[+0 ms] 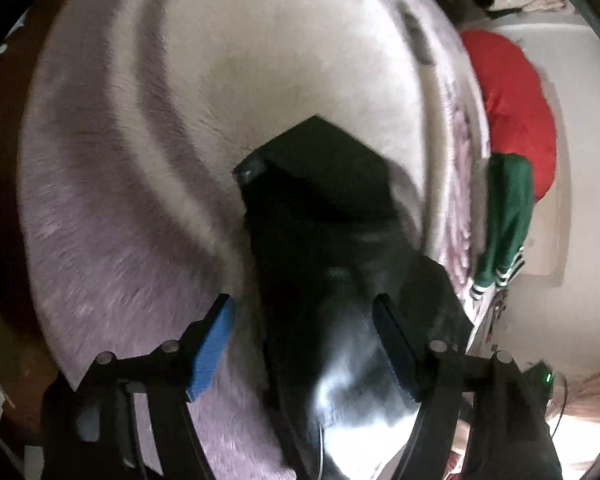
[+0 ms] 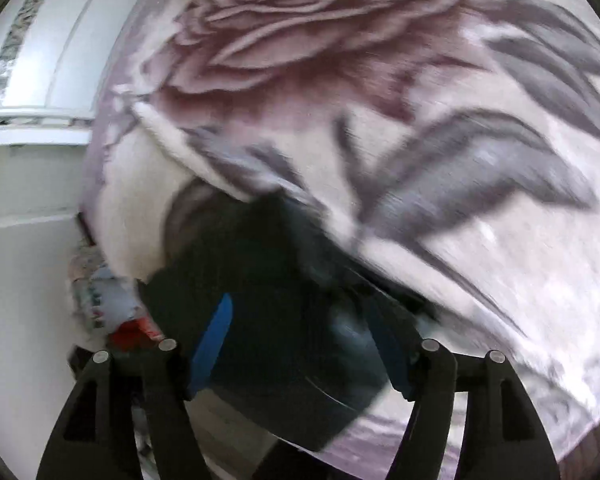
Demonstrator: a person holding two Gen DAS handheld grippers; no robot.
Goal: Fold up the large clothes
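One broad plush blanket (image 1: 148,128), pale lilac printed with a big mauve rose and grey leaves, covers the bed and fills most of both views; in the right wrist view the same blanket (image 2: 440,160) spreads up and to the right. On it lies the dark garment (image 1: 320,208), black and folded to an angular point at its far end, running from the middle of the blanket back toward the camera and passing between the fingers. In the right wrist view the dark garment (image 2: 276,320) sits near the blanket's edge, blurred. Beyond the bed's far side, a red cloth (image 1: 512,108) lies on a white surface with a green garment (image 1: 508,216), striped at the cuff, draped just beside it. The left gripper (image 1: 304,344) has its blue pads (image 1: 212,352) spread wide, the black fabric lying loose between them. The right gripper (image 2: 304,344) is likewise spread apart over the garment, its blue pad (image 2: 212,344) not pressing the cloth.
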